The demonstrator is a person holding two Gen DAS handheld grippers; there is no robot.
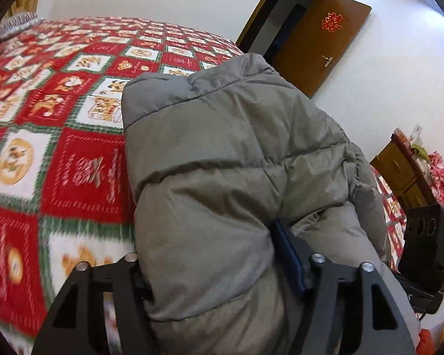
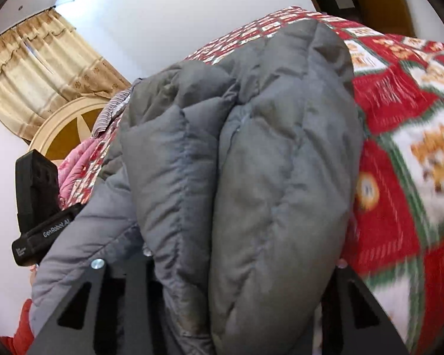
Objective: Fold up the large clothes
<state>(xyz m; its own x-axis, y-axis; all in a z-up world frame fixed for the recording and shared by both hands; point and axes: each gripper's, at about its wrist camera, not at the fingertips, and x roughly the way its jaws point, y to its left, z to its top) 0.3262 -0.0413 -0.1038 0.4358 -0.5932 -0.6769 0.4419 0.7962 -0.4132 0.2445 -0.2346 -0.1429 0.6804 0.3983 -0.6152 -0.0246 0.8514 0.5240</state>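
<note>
A big grey padded jacket (image 1: 236, 153) lies bunched over a bed with a red, white and green patterned cover (image 1: 59, 118). My left gripper (image 1: 222, 269) is shut on a thick fold of the jacket, which bulges between its two black fingers. In the right wrist view the same jacket (image 2: 251, 162) fills the middle, and my right gripper (image 2: 242, 266) is shut on another thick fold of it. The fingertips of both are buried in the fabric. The right gripper's black body shows at the right edge of the left wrist view (image 1: 423, 245); the left one's shows in the right wrist view (image 2: 38, 207).
A brown wooden door (image 1: 316, 44) stands open behind the bed. A wooden cabinet (image 1: 399, 171) stands at the right wall. A beige curtain (image 2: 38, 68) and a round headboard (image 2: 68, 127) are at the bed's far end. Pink bedding (image 2: 80, 162) lies near it.
</note>
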